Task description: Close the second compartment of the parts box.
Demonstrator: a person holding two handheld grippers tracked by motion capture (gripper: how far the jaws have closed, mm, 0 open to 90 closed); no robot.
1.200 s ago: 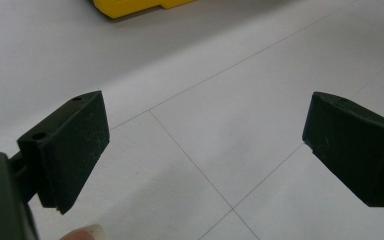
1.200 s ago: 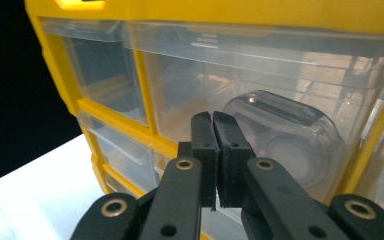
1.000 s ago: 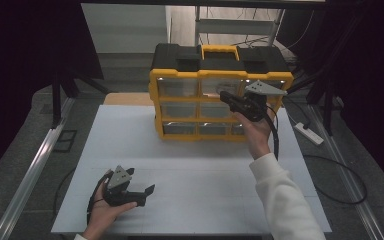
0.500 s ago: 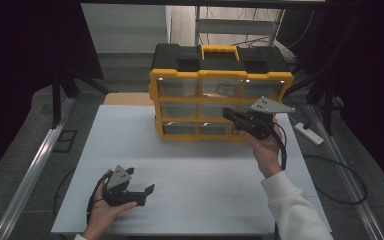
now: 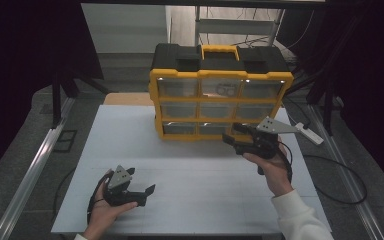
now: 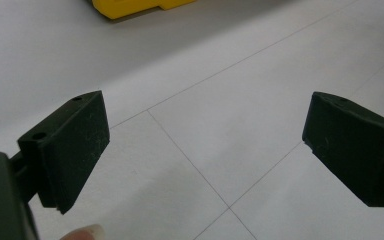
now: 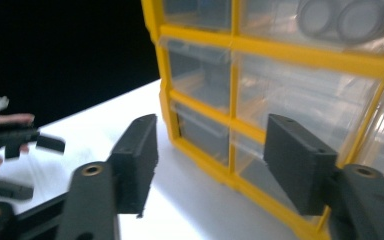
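A yellow-and-black drawer cabinet [image 5: 220, 100] with three rows of clear drawers stands at the back of the white table [image 5: 195, 175]. My right gripper [image 5: 234, 137] hovers just in front of the bottom row, near the middle and right drawers. Its jaws have just been opening and stand apart with nothing between them; in the right gripper view the gripper [image 7: 215, 155] faces the cabinet [image 7: 280, 50] from close by. My left gripper [image 5: 141, 181] rests low at the table's front left, open and empty. The left gripper view shows this gripper [image 6: 205, 145] above bare table.
Round parts [image 5: 223, 90] lie in the top middle drawer. A white power strip [image 5: 310, 132] sits off the table's right side, with cables on the floor. A wooden board [image 5: 127, 98] lies behind the table's left. Metal rails run along both sides.
My right gripper has come down from the middle drawer row to the bottom row and its jaws have opened. The left gripper has stayed where it was.
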